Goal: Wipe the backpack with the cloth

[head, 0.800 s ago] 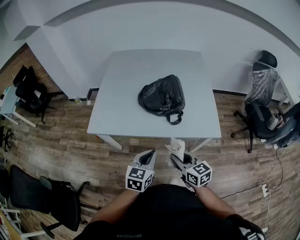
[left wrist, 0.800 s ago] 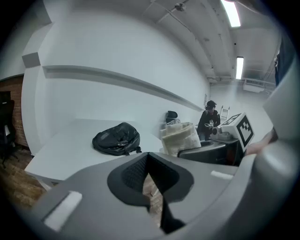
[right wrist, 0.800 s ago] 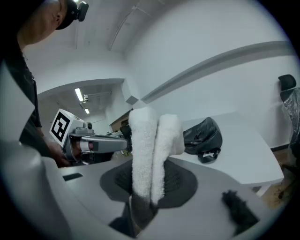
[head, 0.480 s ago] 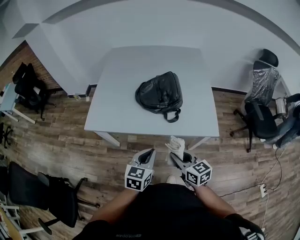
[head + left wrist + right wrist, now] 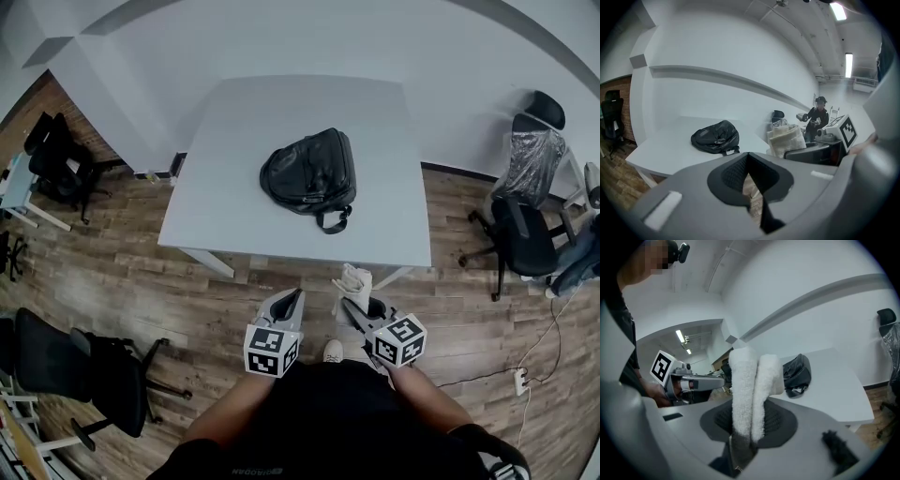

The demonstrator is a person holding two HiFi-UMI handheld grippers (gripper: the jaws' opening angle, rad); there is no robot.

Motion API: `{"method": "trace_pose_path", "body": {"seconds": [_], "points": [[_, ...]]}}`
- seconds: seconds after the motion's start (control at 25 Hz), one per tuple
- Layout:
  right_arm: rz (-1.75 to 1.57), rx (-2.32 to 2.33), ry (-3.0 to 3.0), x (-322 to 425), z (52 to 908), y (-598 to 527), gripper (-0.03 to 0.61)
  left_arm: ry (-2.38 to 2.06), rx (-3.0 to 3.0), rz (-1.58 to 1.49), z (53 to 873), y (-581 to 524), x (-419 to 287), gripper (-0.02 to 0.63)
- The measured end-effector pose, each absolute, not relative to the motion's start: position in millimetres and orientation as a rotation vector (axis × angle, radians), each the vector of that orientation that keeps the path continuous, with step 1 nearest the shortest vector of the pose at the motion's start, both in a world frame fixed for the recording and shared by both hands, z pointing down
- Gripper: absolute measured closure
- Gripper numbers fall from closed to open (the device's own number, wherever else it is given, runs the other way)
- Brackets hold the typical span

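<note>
So the black backpack (image 5: pixel 307 180) is lying flat around the middle of the white bench (image 5: pixel 234 122), carry loop pointing at the near edge. Both tools hang low in front of the person, off that edge and well apart from the bag. The right tool (image 5: pixel 359 309) is clamped on a folded fluffy white cloth (image 5: pixel 354 281) that sticks out past its jaws, and the left tool (image 5: pixel 289 305) is pinched down narrow with nothing in it, just wood floor (image 5: pixel 131 272) showing through the slit.
</note>
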State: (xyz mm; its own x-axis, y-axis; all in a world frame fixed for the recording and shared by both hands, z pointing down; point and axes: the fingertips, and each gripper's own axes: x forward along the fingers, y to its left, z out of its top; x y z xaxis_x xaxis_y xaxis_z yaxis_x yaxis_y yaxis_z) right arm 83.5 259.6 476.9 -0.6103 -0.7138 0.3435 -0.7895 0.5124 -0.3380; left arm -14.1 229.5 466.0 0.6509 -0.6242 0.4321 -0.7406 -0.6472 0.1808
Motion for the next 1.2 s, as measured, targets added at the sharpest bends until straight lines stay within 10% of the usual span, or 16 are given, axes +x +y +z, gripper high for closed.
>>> {"method": "trace_pose_path", "body": {"seconds": [1.2], "points": [[0.730,1.251,-2.616,119.4,496.5,243.0,0.485,-1.165,2.478,0.502,480.4,221.1,9.2,0.607]]}}
